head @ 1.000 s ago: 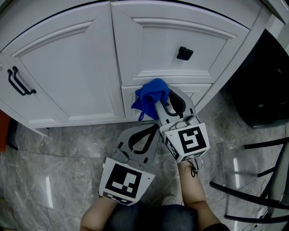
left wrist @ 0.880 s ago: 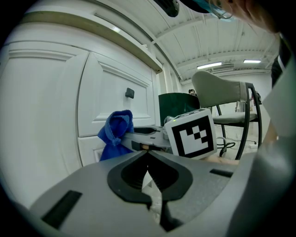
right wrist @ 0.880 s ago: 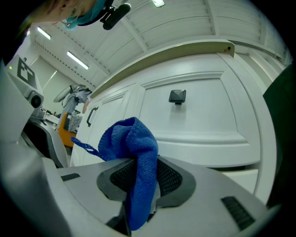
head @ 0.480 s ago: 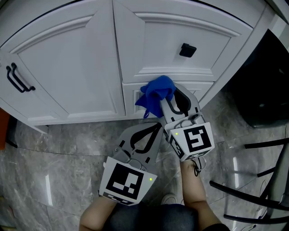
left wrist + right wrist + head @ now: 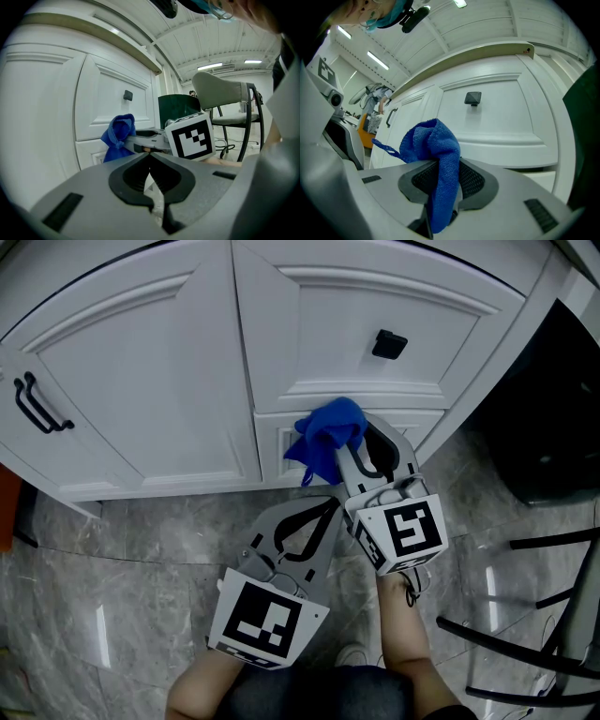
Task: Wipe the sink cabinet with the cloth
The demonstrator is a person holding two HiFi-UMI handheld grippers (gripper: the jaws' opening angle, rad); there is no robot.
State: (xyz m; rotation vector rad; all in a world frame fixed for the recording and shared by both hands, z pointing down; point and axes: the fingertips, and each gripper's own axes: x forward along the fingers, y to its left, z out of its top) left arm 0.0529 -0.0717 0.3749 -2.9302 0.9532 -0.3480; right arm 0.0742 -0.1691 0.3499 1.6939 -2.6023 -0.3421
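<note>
As right gripper [image 5: 345,457] clamps it, blue towelling cloth [image 5: 326,439] shifts toward 3 o'clock.
Wipe of white panelled cabinet [image 5: 356,324] proceeds; left gripper [image 5: 328,504] clenched, empty.

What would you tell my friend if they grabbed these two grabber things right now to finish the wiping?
Right gripper: shut on the blue cloth, which bunches up above its jaws.
Left gripper: shut, empty, held low beside the right one.
The cloth is at the small lower panel of the white sink cabinet, under the drawer with the black knob; I can't tell if it touches.
Done: cloth is held and brought to the cabinet. How much is wiped doesn't show.
Left: probably rub the cloth over the panel, drawer and doors.
</note>
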